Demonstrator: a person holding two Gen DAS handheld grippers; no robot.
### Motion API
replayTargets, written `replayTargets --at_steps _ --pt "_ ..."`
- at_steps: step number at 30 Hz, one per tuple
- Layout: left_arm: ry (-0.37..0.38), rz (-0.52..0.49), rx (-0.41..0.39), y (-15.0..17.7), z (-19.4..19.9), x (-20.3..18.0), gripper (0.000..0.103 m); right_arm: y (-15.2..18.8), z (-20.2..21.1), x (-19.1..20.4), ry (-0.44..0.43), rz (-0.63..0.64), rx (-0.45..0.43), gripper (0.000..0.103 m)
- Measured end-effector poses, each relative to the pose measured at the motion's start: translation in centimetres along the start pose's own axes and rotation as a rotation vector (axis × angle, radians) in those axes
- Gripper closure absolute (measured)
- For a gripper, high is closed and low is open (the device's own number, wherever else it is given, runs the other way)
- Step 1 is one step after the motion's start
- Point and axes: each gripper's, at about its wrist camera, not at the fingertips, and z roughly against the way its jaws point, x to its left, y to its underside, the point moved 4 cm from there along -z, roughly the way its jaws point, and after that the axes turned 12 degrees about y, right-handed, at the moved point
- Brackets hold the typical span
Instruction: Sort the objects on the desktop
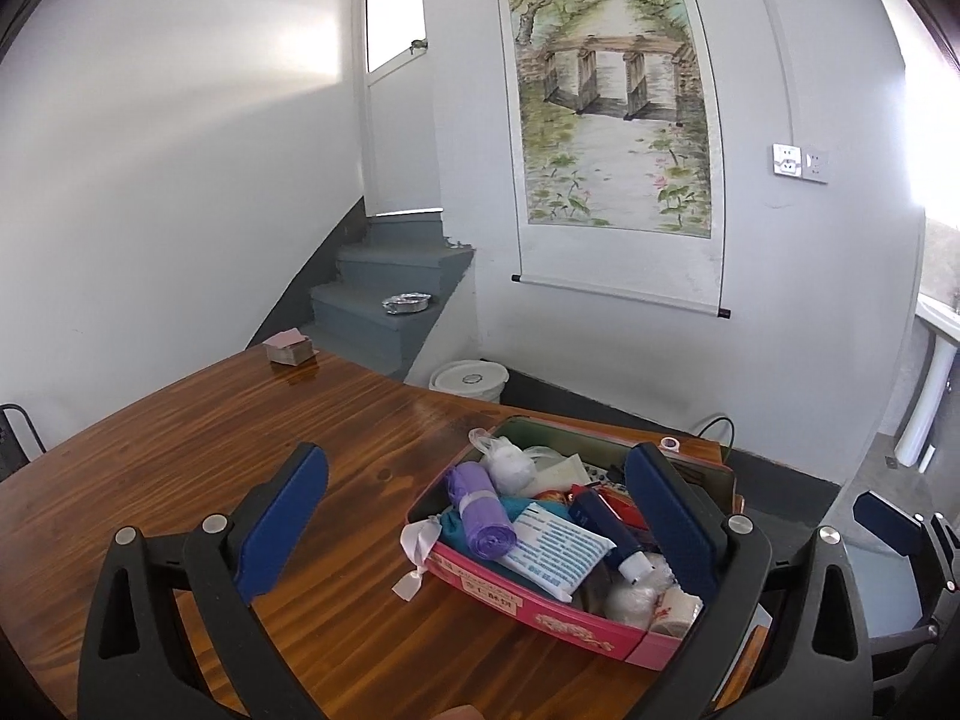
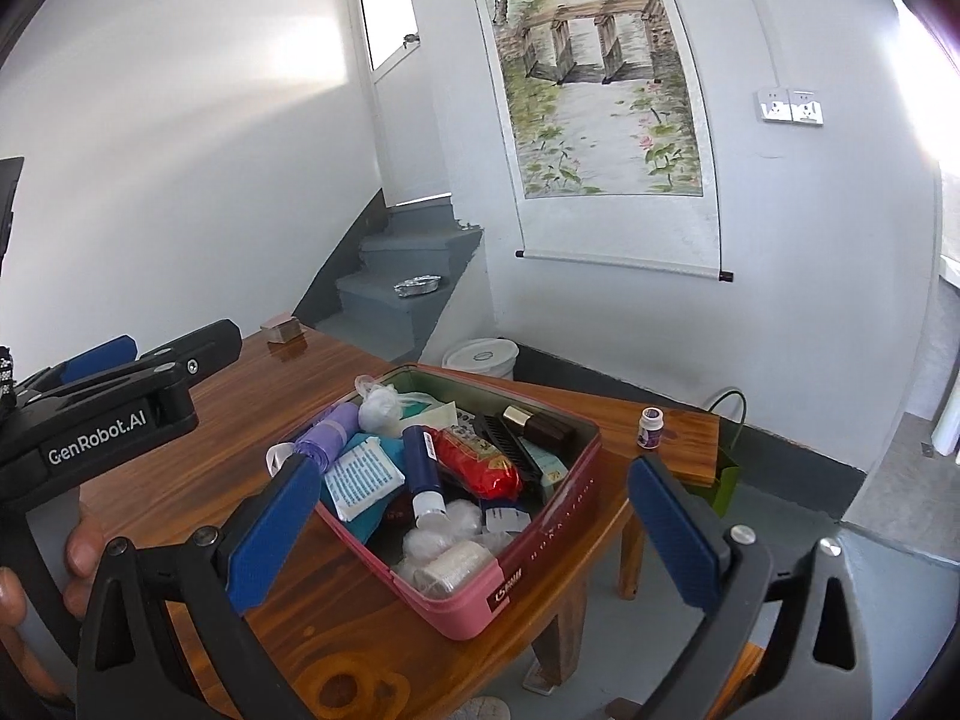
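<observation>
A pink tin box (image 1: 543,615) (image 2: 543,531) sits on the wooden table (image 1: 210,450) (image 2: 198,480) near its right edge. It holds several items: a purple bag roll (image 1: 480,507) (image 2: 327,429), a blue-printed white packet (image 1: 555,549) (image 2: 360,471), a dark blue tube (image 1: 609,531) (image 2: 423,471), a red packet (image 2: 477,459), white balls and a gauze roll (image 2: 453,564). My left gripper (image 1: 480,516) is open and empty, hovering before the box. My right gripper (image 2: 474,534) is open and empty above the box's near corner. The left gripper body also shows in the right wrist view (image 2: 114,414).
A small white bottle (image 2: 650,419) stands on the table's far right corner. A small brown box (image 1: 292,349) (image 2: 282,327) sits at the far left corner. A white bucket (image 1: 471,381) and grey stairs with a foil dish (image 1: 408,303) lie beyond. A green bag (image 2: 723,483) hangs beside the table.
</observation>
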Motion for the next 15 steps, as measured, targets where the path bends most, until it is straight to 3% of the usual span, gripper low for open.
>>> replayTargets --at_steps 15 --pt "0.017 -0.004 0.002 0.23 0.83 -0.41 0.002 0.06 0.99 0.48 0.018 0.027 -0.014 0.0"
